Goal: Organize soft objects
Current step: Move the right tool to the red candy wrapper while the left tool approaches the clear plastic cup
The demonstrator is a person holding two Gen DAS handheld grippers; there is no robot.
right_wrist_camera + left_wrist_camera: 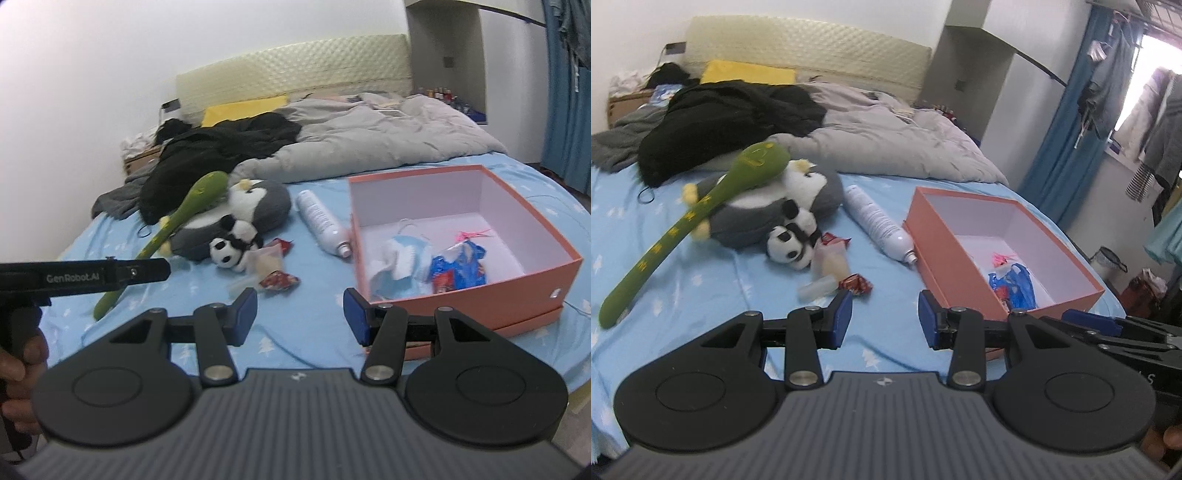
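Left wrist view: both grippers, left (885, 319) and right (299, 315), hover with jaws spread and empty near the box (945, 243); the panda (792, 245) lies left of it, best pinched at its plump middle, clear of the wrappers (855, 284)

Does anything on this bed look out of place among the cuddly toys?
Yes: a hard white spray bottle lies on its side on the blue sheet, between the grey penguin plush and the orange box. Loose red snack wrappers are scattered beside the panda toy.
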